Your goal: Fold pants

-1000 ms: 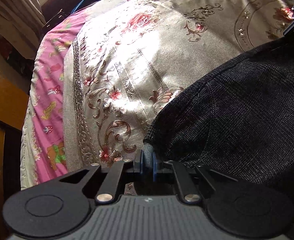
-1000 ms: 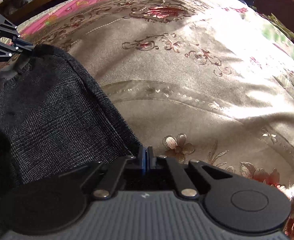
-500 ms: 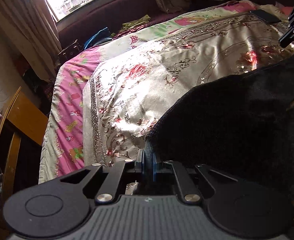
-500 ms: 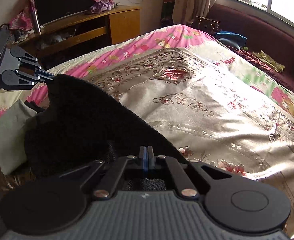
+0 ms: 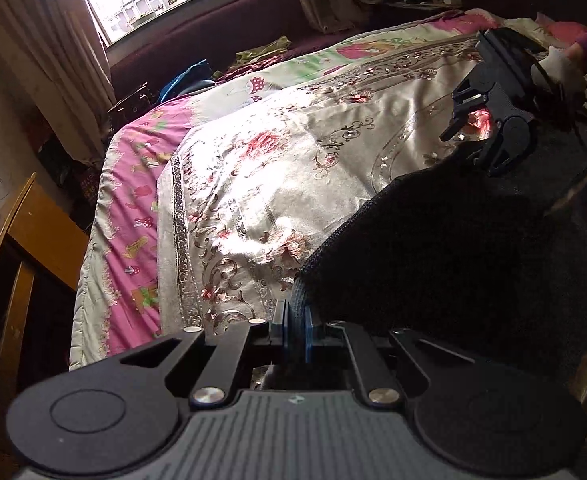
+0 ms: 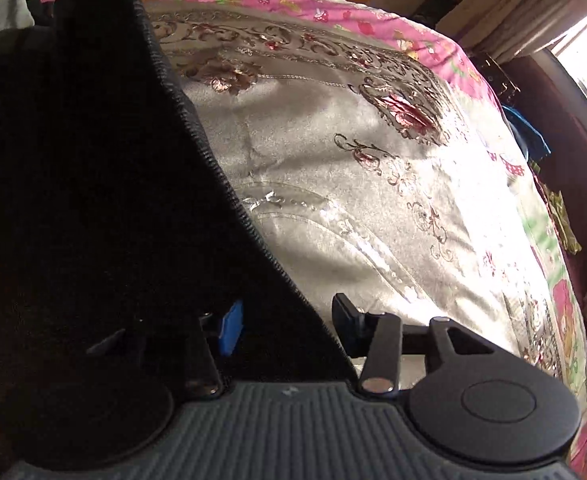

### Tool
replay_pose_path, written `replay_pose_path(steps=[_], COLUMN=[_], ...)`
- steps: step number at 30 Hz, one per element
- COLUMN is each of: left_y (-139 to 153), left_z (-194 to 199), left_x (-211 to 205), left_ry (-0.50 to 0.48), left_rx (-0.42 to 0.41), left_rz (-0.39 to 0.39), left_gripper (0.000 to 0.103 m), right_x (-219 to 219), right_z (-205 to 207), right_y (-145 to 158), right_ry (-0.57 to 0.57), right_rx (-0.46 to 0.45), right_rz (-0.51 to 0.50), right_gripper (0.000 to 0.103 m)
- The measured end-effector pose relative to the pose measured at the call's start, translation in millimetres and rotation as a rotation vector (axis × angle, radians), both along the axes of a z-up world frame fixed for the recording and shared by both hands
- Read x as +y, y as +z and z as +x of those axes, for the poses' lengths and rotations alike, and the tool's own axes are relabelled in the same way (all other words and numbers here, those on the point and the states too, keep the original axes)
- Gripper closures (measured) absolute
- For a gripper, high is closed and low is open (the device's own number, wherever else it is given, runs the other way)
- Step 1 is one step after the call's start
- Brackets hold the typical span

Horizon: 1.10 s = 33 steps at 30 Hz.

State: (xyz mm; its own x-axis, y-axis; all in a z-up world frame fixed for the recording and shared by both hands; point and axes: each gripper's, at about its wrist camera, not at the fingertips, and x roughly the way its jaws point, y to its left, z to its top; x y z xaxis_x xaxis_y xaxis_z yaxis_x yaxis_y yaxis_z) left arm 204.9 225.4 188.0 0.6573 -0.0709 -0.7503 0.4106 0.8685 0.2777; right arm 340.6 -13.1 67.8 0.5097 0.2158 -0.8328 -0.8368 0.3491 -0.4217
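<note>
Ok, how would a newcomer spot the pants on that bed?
Start at the bed's gold floral bedspread, edged by a pink cartoon-print sheet. The pants are the one dark, near-black textured garment on it, its edge pinched in the left gripper. Nothing else there is plain and dark.

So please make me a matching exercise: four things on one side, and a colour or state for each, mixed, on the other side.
Things:
1. pants
2. left gripper
3. right gripper
4. sheet at the bed's edge

States or colours:
A. pink, with cartoon prints
B. jaws opening, cloth between them
C. dark, lifted over the floral bedspread
D. shut on a fold of cloth

Pairs: 1-C, 2-D, 3-B, 4-A
</note>
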Motion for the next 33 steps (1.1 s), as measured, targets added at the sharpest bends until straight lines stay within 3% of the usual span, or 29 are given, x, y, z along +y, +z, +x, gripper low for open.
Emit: replay_pose_path(steps=[1,2,3,7,11,14,17,19,21,24,28,33], left_y=[-2.3,-3.9,-4.8,-1.2,14.6,24.2,19.6,4.6,-17.8,-60.7,-107.9,-108.9], left_z=[-0.5,0.3,1.7,26.4,53.1,51.6,27.1,6.0,-11.8,-40.3,-68.1,-61.2], left_x=[0.0,0.2,-0.2,1.5,-0.9,-4.1,-7.2,-7.3,-3.3,0.1,-1.7,-1.9], left_ry=[0.003,0.006,0.007,0.038,0.038,0.015,0.0,0.006,0.042,0.092,0.116,0.184], left_rx=[0.001,-0.001,-0.002,-0.039,-0.118,-0.144,-0.146,-0.12,-0.079,-0.006,0.098,0.052], left_rz=[-0.003,-0.003,0.001,0.019,0.028,0.021,0.054,0.096,0.127,0.189,0.254,0.215], left_gripper=[0.081,0.081,0.081,0.081,0.081,0.08,0.08,0.079,0.079,0.077,0.077,0.077], right_x=[3.3,6.3,7.9,-8.7,-38.1,-50.2,-54.5,-47.0,-37.9,-16.7,16.0,17.3], right_z=[5.6,10.3,13.4,12.2,9.3,-28.7,-87.7,-136.9,-171.3,-210.0,-234.2,-219.4], right_y=[-2.7,-5.3,-5.8,28.6,104.8,147.0,158.3,141.3,108.4,29.5,-43.2,-44.4], right_ry=[-0.01,-0.031,-0.058,-0.155,-0.287,-0.306,-0.286,-0.231,-0.226,-0.263,-0.279,-0.266], right_rx=[0.015,0.041,0.062,0.089,0.022,-0.057,-0.048,-0.023,0.098,0.312,0.366,0.37], right_rz=[0.002,-0.004,-0.02,0.033,0.162,0.201,0.191,0.148,0.148,0.108,0.019,0.005], right_gripper=[0.062,0.076,0.1,0.101,0.102,0.101,0.101,0.101,0.101,0.099,0.095,0.099])
